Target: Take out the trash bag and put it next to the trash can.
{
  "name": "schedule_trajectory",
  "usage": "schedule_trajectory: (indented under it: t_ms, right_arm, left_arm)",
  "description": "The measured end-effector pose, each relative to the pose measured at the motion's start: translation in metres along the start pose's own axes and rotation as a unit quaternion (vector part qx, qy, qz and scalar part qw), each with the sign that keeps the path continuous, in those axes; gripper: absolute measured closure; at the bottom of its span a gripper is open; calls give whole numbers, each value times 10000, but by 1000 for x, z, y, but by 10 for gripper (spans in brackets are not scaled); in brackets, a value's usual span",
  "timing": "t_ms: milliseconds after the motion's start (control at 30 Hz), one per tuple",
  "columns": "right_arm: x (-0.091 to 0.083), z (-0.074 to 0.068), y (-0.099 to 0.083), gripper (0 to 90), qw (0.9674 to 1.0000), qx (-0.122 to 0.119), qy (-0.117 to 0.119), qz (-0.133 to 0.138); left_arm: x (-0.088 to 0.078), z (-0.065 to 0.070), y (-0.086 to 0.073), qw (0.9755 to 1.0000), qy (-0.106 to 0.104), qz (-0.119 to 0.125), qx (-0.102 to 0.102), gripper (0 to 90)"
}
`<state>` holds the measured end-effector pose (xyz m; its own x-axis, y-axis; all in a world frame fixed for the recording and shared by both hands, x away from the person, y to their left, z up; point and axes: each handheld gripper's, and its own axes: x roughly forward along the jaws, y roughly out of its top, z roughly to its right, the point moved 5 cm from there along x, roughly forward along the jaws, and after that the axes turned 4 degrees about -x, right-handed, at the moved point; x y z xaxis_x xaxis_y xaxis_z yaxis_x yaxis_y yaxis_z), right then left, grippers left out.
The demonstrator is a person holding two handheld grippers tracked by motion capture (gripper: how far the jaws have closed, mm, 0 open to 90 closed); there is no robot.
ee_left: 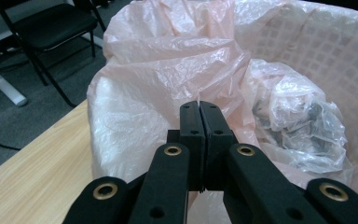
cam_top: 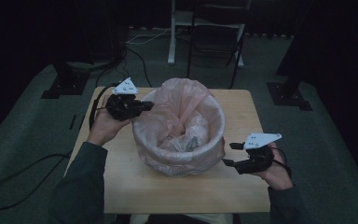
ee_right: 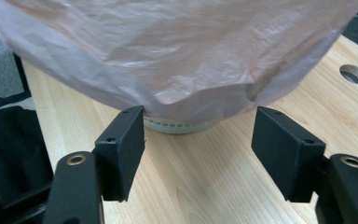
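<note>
Sleeves: my two forearms come in from the near edge of the high view, one on each side of the bin.
Left gripper (ee_left: 199, 114): I hold it at the bin's far-left rim; its two black jaws are pressed flat together. In its own view the tips sit right at the pink plastic, but I cannot tell whether any film is pinched between them.
Right gripper (ee_right: 198, 140): I hold it low at the bin's near-right side, jaws standing wide apart with nothing between them, pointed at the foot of the bin.
Pink bag (cam_top: 186, 100): a thin, crinkled pink liner fitted into the bin and folded out over its rim, hanging down the outside almost to the table. On the far side a loose fold of it stands up above the rim.
Wastebasket (ee_right: 177, 126): round and pale, standing at the middle of the table; a strip of its base shows under the bag's hem in the right gripper view, and its lattice wall shows through the liner in the left gripper view.
Clear bag (ee_left: 298, 116): a crumpled transparent bag with something dark inside, lying at the bottom of the bin.
Table (cam_top: 121, 172): light wood, with a round cable hole (ee_right: 354, 73) near its right side.
Chair (cam_top: 216, 37): dark, folding type, on the floor beyond the far edge of the table.
</note>
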<state>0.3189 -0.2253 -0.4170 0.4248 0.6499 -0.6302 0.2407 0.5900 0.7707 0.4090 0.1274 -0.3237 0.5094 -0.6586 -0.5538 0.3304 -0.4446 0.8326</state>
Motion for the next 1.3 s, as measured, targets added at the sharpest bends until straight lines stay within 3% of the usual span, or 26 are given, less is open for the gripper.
schedule_trajectory:
  t_ms: [200, 333, 500, 733, 833, 867, 967, 1033, 1133, 1300]
  right_arm:
    - [2, -10, 1, 310, 9998, -105, 123, 135]
    - [14, -16, 5, 295, 9993, -316, 125, 145]
    - [28, -22, 7, 261, 9985, -531, -46, 92]
    - [42, -22, 10, 247, 9977, -545, -356, 174]
    - [43, -22, 16, 350, 9967, -585, -486, 273]
    - [43, -21, 17, 412, 9964, -597, -533, 284]
    - [37, -17, 21, 710, 9953, -597, -680, 345]
    - [27, -13, 23, 793, 9955, -462, -643, 514]
    - [9, -7, 26, 814, 9936, -377, -832, 669]
    - [-28, 0, 36, 822, 9872, -301, -1017, 1195]
  left_arm:
    - [-5, -4, -4, 9999, 34, 70, -115, 888]
    - [-6, -4, -5, 9999, 21, 72, -120, 885]
    - [-7, -4, -6, 9998, -13, 102, -154, 881]
    - [-8, -3, -6, 9998, -28, 117, -158, 878]
    - [-7, -4, -6, 9998, -49, 130, -172, 878]
    - [-7, -4, -6, 9997, -53, 141, -175, 878]
    - [-9, -3, -6, 9997, -58, 166, -168, 880]
    - [-12, -4, -6, 9996, -53, 196, -171, 880]
    - [-17, -4, -7, 9996, -40, 242, -170, 881]
    - [-21, -4, -7, 9994, -33, 287, -176, 882]
